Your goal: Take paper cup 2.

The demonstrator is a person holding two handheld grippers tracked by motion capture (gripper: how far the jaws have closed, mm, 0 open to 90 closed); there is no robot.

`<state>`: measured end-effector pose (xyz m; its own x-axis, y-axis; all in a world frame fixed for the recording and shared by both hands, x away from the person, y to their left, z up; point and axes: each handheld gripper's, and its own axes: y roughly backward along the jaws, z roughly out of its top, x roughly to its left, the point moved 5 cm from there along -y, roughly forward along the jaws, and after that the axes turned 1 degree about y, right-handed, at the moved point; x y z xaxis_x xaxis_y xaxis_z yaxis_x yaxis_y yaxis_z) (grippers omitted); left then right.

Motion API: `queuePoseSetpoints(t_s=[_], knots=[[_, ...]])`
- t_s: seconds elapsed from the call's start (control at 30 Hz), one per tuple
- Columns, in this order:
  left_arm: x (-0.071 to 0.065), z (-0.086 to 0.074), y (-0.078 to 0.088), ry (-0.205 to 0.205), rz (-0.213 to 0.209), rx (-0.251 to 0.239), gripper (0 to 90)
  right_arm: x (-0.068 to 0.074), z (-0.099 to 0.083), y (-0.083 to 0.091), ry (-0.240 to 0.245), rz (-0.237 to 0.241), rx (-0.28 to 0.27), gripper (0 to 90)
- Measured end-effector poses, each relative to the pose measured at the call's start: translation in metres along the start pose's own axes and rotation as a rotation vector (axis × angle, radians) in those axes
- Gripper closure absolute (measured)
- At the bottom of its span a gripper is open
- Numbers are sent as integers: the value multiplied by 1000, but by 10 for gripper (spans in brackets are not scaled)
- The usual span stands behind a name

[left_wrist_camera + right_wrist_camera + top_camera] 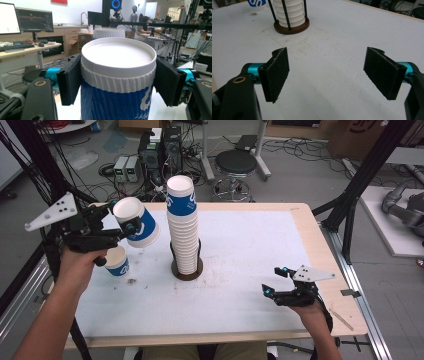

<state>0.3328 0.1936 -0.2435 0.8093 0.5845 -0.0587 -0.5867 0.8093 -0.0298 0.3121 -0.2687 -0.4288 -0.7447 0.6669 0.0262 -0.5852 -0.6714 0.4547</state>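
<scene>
1. Above the left part of the counter [250, 285], the left claw [131, 226] pinches a blue-and-white ribbed paper cup [137, 222] and holds it tilted in the air, clear of the surface. In the left gripper view the two black pads [71, 78] press the cup [117, 82] from both sides, just under its rolled rim.
2. Handling, as judged: the cup is light and empty, with thin walls that dent under a hard squeeze. The ribbed sleeve gives friction; the rim band is the stiffest place to hold, so the present hold looks sound.
3. Right claw [276, 281] rests low over the right part of the counter, jaws spread wide with nothing between them.
4. Tall stack of matching paper cups [182, 225] stands in a round brown base with black rods [187, 268], mid-counter. A single matching cup [117, 261] stands upright just below the held one.
5. Surface: white sheet on a pale wooden top, scuffed and stained near the base.
6. Room: lab floor with cables, a black stool [235, 165] and electronic boxes behind.
</scene>
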Motion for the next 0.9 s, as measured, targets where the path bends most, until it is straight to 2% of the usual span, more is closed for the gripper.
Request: queuePoseSetpoints(t_s=[0.13,0.37,0.63,0.9], knots=[[-1,-17,3,12,-9,15,290,0,0,0,2,-1,0,210],[-10,-35,2,1,-30,38,290,0,0,-1,5,0,2,210],[-17,-58,-2,6,-50,60,290,2,3,-2,11,9,-11,210],[-25,-76,-8,12,-74,77,290,1,4,-4,12,12,-16,209]])
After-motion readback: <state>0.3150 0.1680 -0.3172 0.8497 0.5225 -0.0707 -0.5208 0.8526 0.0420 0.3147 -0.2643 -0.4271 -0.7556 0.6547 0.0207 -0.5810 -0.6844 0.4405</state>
